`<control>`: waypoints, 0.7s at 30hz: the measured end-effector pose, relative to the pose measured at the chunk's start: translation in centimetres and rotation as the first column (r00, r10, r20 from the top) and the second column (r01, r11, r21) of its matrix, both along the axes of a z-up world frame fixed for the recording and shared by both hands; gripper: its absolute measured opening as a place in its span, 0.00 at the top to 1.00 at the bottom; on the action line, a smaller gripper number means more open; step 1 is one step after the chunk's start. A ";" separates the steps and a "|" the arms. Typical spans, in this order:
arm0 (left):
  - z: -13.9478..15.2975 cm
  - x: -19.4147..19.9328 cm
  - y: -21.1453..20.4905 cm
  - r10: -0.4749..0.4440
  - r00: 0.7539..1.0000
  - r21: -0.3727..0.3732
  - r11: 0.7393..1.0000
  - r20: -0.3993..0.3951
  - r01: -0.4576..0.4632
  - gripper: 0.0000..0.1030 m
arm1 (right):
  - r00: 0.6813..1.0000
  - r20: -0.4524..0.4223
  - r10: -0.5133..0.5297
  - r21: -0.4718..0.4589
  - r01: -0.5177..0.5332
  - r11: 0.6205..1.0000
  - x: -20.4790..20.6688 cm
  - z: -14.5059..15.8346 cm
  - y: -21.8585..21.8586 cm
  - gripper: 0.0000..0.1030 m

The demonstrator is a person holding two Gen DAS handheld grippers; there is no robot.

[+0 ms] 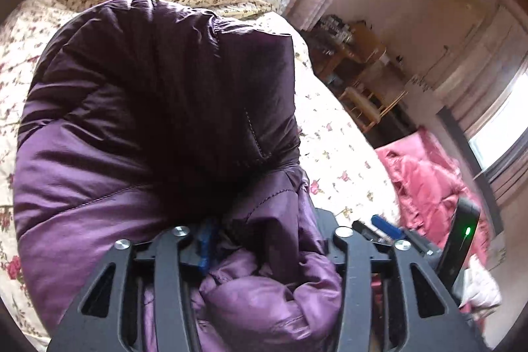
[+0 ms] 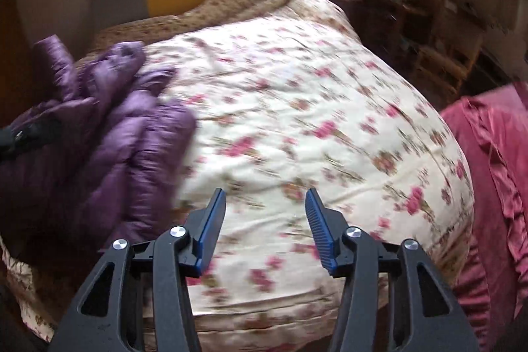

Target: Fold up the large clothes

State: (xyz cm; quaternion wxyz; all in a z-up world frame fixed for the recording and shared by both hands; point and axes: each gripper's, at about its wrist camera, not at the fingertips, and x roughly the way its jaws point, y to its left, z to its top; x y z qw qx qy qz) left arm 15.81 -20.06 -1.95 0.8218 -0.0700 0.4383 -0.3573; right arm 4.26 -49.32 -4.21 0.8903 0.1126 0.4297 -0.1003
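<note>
Bare floral quilt (image 2: 297, 108) between purple jacket (image 2: 99, 137) and pink bedding (image 2: 495, 154).

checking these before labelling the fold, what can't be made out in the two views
- Left tongs, left wrist view: the purple jacket bunches over the blue pads; grip cannot be told.
- Jacket shape: cut off at the left edge in the right wrist view, fills the left wrist view.
- Floral bedspread, right wrist view: motion-blurred.
- Wooden shelf: contents too small and blurred.
- Right tongs are clear: open, empty.
</note>
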 end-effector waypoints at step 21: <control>4.4 -2.5 0.7 0.018 0.996 -0.027 1.000 0.093 -0.015 0.18 | 0.998 -0.058 0.014 0.018 -0.013 1.000 -1.0 -1.1 0.9 0.41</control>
